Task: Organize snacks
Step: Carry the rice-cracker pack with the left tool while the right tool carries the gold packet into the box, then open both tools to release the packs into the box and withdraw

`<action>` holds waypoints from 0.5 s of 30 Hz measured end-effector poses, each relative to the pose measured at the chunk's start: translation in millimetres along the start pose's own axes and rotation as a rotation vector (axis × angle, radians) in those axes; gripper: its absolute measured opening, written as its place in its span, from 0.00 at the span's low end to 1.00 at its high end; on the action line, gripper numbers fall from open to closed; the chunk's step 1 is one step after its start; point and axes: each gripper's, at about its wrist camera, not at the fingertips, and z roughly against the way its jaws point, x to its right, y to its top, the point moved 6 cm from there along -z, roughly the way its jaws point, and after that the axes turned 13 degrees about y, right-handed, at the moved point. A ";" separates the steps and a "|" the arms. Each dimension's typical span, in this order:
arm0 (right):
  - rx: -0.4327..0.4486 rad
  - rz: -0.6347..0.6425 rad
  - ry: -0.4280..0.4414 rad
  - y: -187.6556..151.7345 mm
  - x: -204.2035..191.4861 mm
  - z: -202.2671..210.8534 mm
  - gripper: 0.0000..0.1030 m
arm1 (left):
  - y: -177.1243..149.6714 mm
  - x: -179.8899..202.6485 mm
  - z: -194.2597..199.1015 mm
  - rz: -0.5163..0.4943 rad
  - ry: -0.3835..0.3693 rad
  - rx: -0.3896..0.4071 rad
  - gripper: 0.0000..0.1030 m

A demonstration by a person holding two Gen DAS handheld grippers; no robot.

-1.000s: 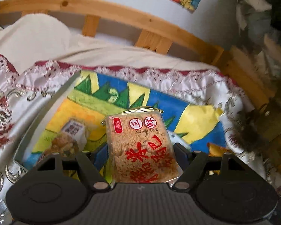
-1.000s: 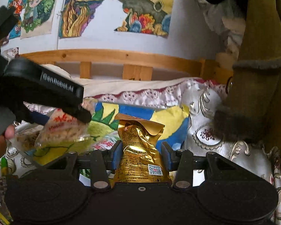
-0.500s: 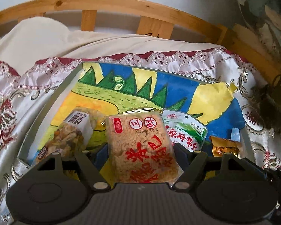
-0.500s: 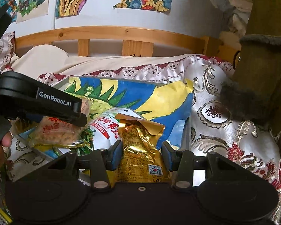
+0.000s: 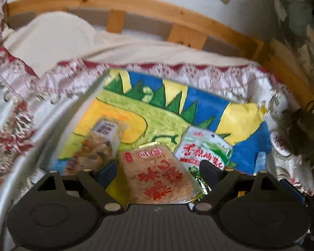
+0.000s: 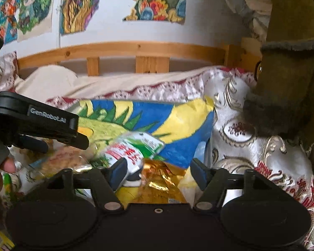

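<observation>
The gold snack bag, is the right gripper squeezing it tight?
No, the right gripper has just opened its jaws, so its pads stand clear of the gold snack bag between them.

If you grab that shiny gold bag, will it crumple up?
Probably. The gold bag looks like thin foil, already creased, so it would likely crumple and crackle. Foil that glossy may slide between the right gripper pads. It looks puffy, so it is probably light for its size.
</observation>
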 end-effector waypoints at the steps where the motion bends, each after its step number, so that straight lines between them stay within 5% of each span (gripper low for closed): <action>1: 0.016 0.004 -0.001 2.9 -1.8 4.8 0.75 | 1.5 -3.4 9.3 0.001 -0.001 0.022 0.93; 9: 0.201 0.012 0.022 26.3 -27.3 74.4 0.95 | -1.4 -38.4 94.7 0.035 -0.013 0.210 0.99; 15: 0.294 0.034 0.077 33.8 -52.4 126.0 0.99 | -19.3 -68.6 149.4 0.082 -0.023 0.293 1.00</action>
